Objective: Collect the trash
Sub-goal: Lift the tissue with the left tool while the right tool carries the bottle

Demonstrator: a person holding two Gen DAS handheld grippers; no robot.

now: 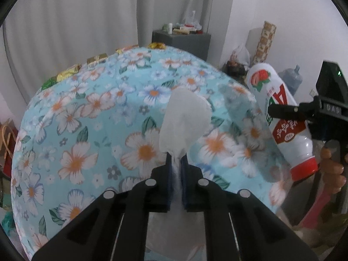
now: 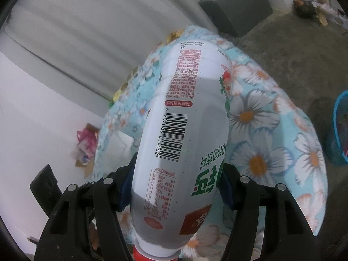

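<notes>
My left gripper (image 1: 175,163) is shut on a crumpled white tissue (image 1: 184,121) and holds it above the round table with the blue floral cloth (image 1: 87,130). My right gripper (image 2: 174,187) is shut on a white plastic drink bottle (image 2: 184,134) with a red cap, gripped across its body, cap toward me. The bottle (image 1: 280,117) and right gripper (image 1: 300,111) also show at the right edge of the left wrist view, beside the table's right rim.
Several gold and green foil wrappers (image 1: 95,59) lie along the table's far edge. A dark cabinet (image 1: 181,41) with clutter stands behind. A blue basket (image 2: 339,130) sits on the floor at right. Bags and boxes (image 1: 241,54) lie by the wall.
</notes>
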